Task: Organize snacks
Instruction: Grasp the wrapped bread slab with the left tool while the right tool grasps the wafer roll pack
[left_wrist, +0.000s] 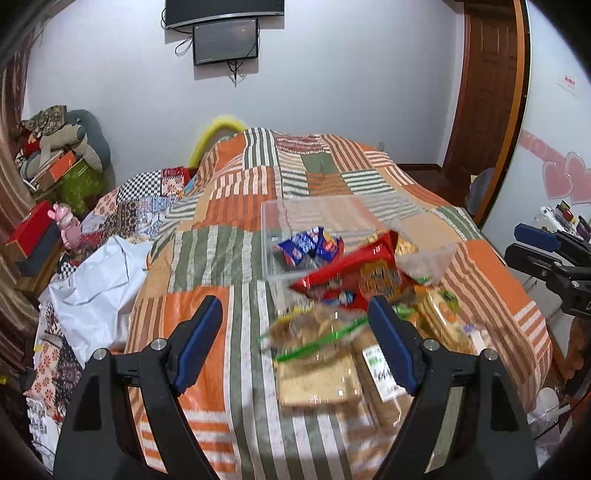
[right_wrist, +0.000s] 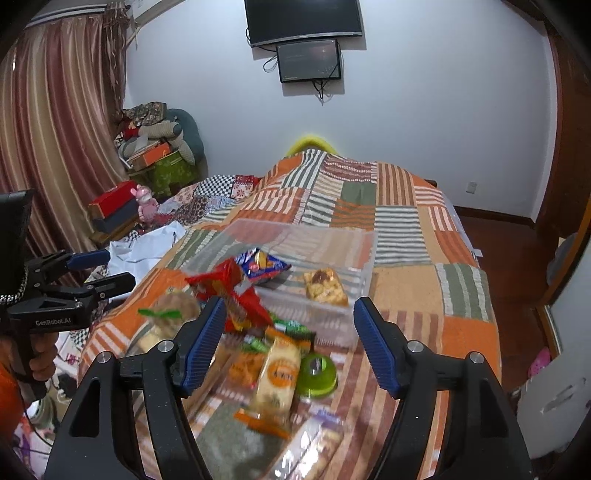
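A clear plastic bin (left_wrist: 273, 236) (right_wrist: 365, 258) sits on the patchwork bedspread. It holds a blue snack pack (left_wrist: 308, 245) (right_wrist: 264, 264) and a yellow pastry pack (right_wrist: 325, 288). A red snack bag (left_wrist: 351, 275) (right_wrist: 229, 288) lies against the bin's near edge. Several loose snacks lie in front of it: a clear bag of biscuits with a green strip (left_wrist: 314, 328), a cracker pack (left_wrist: 317, 380), an orange-labelled pack (right_wrist: 279, 373) and a green cup (right_wrist: 317, 373). My left gripper (left_wrist: 295, 343) is open and empty above the pile. My right gripper (right_wrist: 290, 339) is open and empty above it too.
The bed (left_wrist: 221, 258) fills the middle. A white cloth (left_wrist: 99, 291) lies at its left edge. Boxes, a pink toy (left_wrist: 68, 225) and stacked bedding stand at the left wall. A wooden door (left_wrist: 487, 92) is at the right. Screens hang on the far wall.
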